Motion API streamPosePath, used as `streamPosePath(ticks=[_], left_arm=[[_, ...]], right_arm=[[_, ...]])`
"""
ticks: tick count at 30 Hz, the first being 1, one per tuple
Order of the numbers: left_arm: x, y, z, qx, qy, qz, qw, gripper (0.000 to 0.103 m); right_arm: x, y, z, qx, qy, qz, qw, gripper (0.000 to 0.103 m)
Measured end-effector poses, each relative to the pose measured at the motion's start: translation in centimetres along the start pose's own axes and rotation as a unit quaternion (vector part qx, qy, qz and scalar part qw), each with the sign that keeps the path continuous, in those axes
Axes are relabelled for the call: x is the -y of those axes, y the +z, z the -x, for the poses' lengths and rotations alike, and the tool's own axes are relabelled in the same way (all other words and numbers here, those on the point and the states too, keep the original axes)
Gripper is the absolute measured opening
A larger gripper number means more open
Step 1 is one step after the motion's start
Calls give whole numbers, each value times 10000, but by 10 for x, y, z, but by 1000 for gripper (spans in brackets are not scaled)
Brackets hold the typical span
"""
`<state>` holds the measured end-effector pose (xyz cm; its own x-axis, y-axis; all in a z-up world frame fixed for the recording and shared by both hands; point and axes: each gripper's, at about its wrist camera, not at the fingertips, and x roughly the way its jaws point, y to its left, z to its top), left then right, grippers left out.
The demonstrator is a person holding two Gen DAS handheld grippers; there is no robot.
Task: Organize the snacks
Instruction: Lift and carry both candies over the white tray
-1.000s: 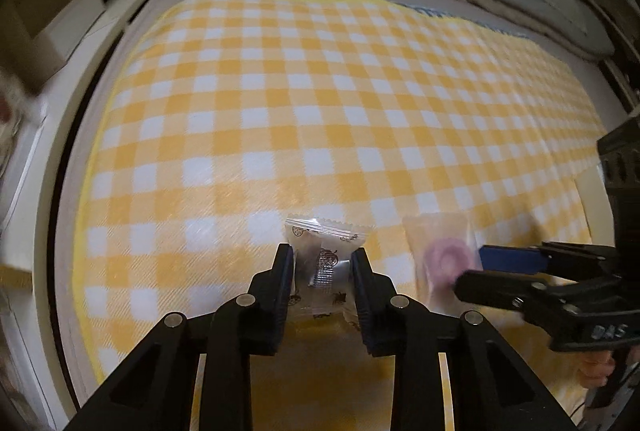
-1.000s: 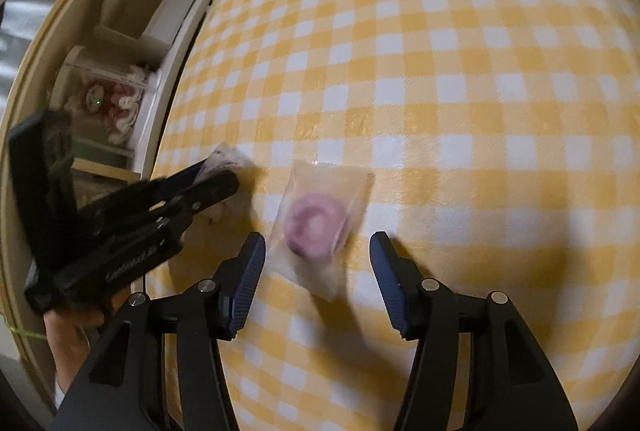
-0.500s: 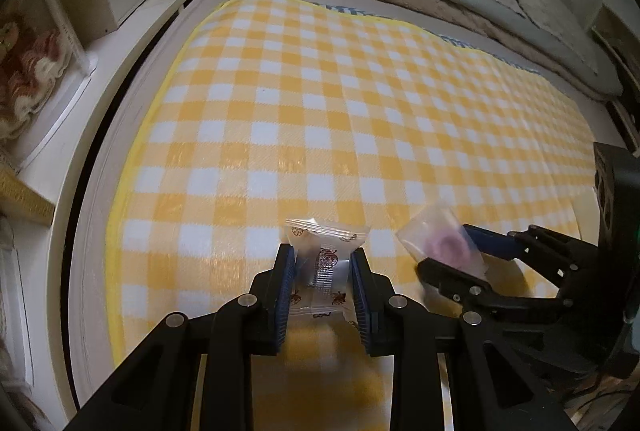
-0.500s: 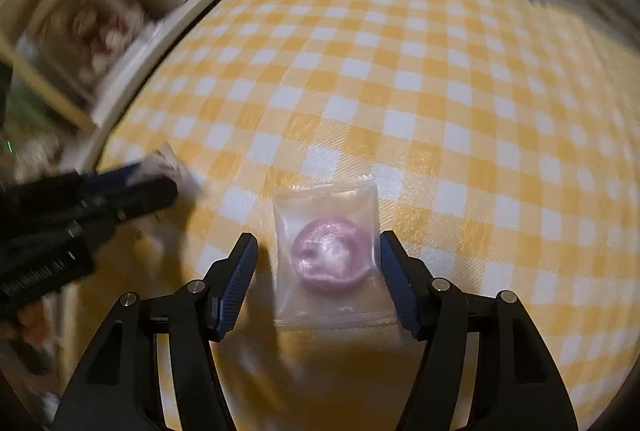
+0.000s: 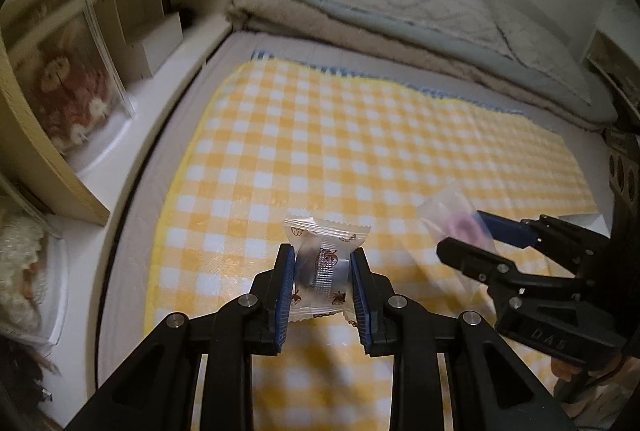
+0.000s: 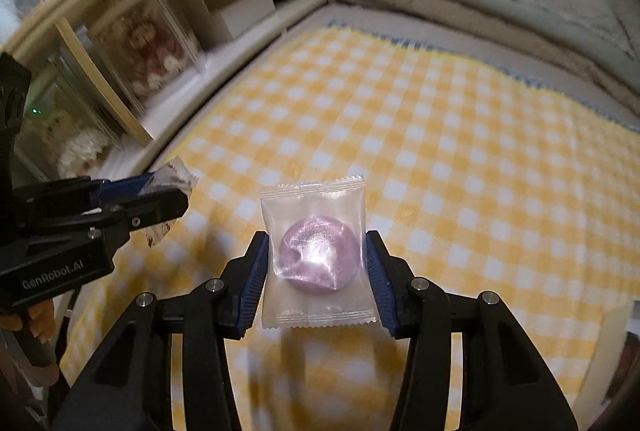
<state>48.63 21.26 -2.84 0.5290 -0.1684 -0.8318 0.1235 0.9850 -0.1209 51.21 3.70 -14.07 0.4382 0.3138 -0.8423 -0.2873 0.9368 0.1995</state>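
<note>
Two snacks are aloft above the checked cloth [image 5: 360, 135]: your left gripper [image 5: 322, 271] clamps the printed candy [image 5: 325, 263], your right gripper [image 6: 316, 255], jaws closing, pinches the purple candy packet [image 6: 316, 251] at lower centre, so next, I judge, carry both somewhere to sort them.

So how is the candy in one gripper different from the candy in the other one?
The purple candy is a round disc in a plain clear packet; the silver candy is blocky, in a wrapper printed with little brown pictures. The right gripper is closing on the purple candy's wide packet; the left gripper pinches the narrower silver candy. Both are held above the checked cloth.
</note>
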Motion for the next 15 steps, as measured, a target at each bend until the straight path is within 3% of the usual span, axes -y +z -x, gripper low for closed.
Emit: streamPosePath(ticks=[15], left_arm=[[72,-28,138,624,258,-240,9974,27]], right_arm=[[22,-11,140,769,-232,-110,9967,49]])
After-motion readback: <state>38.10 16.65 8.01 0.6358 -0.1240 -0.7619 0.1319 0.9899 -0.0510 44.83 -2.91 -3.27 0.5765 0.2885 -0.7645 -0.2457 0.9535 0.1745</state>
